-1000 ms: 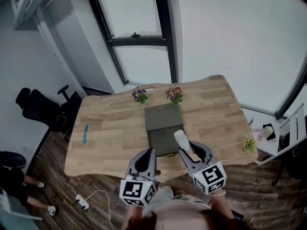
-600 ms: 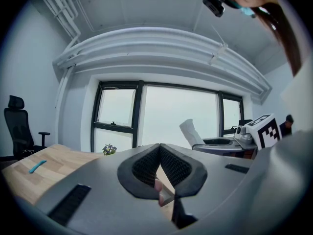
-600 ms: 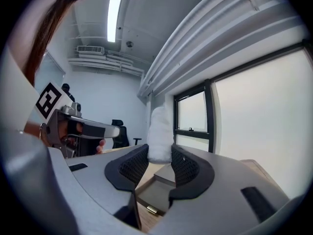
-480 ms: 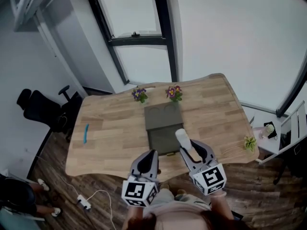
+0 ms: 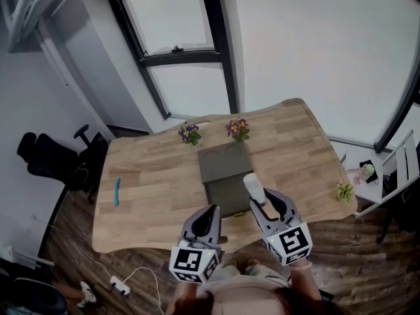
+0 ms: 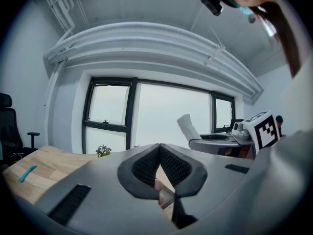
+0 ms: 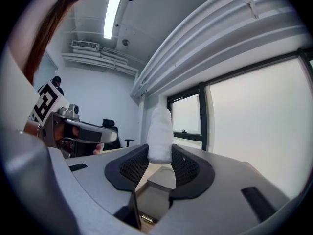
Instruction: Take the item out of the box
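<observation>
grey left gripper (image 5: 211, 210) and right gripper (image 5: 261, 199), black-and-white marker cubes (image 5: 191, 262), black ribbed jaws.

**Open bench on both flanks, far edge of the box hemmed in**

The bench (image 5: 151, 176) is bare wood to either side of the box (image 5: 226, 195), so both flanks give wide passage. On the left only a teal object (image 5: 117, 192) lies, well apart from the box. On the right a small plant (image 5: 344, 192) sits at the bench's edge.

Beyond the box its lid (image 5: 223, 163) is folded back, apparently flat, though the head view leaves its tilt unclear. Behind the lid stand a purple-flowered pot (image 5: 190, 133) and a pink-flowered pot (image 5: 238, 128).

Over the box's near right corner, the right gripper (image 5: 259, 199) and its white item (image 5: 253, 186) take up the room. The left gripper (image 5: 212, 210), jaws together, hangs at the near left corner.
</observation>
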A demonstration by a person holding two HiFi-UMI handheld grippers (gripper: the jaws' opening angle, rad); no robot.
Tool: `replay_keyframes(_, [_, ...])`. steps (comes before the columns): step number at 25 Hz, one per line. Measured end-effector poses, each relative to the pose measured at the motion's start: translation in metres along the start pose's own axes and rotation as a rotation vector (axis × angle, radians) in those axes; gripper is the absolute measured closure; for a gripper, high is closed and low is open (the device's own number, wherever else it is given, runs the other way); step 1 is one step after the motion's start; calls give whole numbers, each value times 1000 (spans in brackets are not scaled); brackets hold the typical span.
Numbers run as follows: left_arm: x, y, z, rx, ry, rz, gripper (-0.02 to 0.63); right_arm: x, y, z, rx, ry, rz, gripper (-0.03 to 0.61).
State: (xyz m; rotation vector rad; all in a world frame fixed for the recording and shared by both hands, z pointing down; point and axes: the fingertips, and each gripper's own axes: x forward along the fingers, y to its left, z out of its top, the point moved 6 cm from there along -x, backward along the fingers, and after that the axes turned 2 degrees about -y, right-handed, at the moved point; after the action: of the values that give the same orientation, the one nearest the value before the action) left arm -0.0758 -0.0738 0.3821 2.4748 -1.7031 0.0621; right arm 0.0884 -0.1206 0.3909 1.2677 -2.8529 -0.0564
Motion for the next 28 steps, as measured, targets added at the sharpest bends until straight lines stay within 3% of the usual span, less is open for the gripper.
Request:
replay_keyframes(15, [13, 13, 3, 13, -9, -143, 612, 20, 13, 14, -54, -29, -40, 445])
replay_keyframes(28, [22, 33, 5, 1, -13, -146, 612, 30, 10, 15, -78, -25, -71, 446])
